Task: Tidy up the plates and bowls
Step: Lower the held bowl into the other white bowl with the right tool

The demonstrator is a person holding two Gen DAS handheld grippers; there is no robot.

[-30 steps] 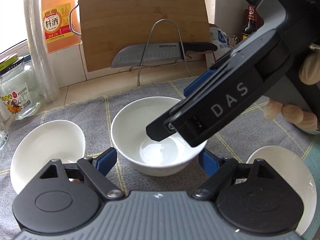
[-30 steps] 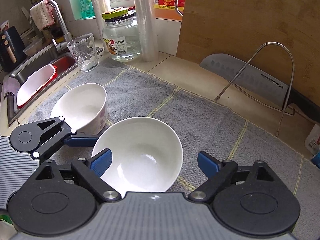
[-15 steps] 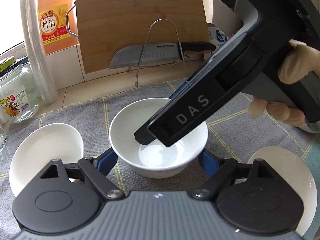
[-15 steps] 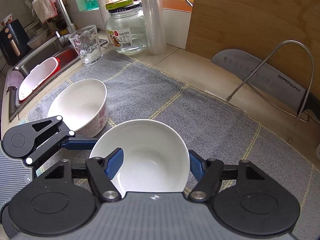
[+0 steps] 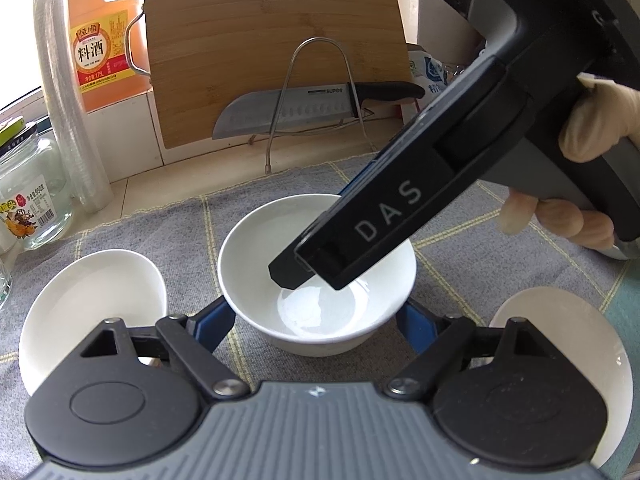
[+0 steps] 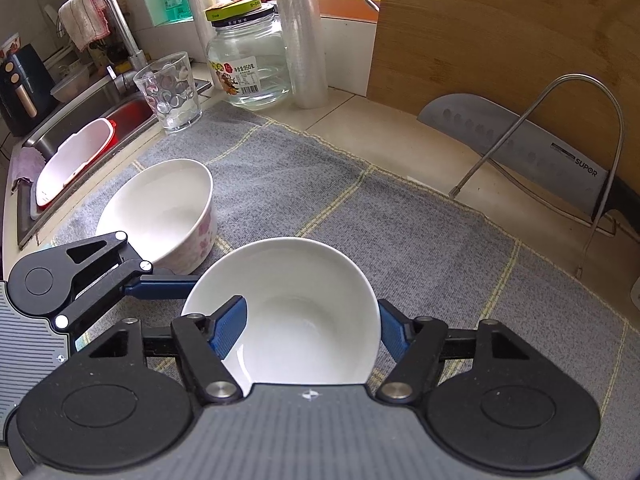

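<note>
A plain white bowl (image 5: 280, 264) stands on the grey mat, also in the right wrist view (image 6: 304, 304). My left gripper (image 5: 316, 320) is open, its blue fingers either side of the bowl's near wall. My right gripper (image 6: 312, 324) has one finger inside the bowl and one outside and is closing on its rim; its body (image 5: 384, 220) reaches into the bowl from the right. A flower-patterned bowl (image 6: 160, 208) sits to the left, also in the left wrist view (image 5: 92, 308). A white plate (image 5: 592, 344) lies at the right.
A cutting board (image 5: 272, 40), a knife (image 5: 288, 110) on a wire rack, a cooking wine bottle (image 5: 104, 36), a glass jar (image 6: 248, 60) and a tumbler (image 6: 170, 92) line the back. The sink (image 6: 80, 140) lies at the far left.
My right gripper has moved lower and forward over the plain bowl, and its fingers have narrowed around the rim. My left gripper has stayed around the bowl.
</note>
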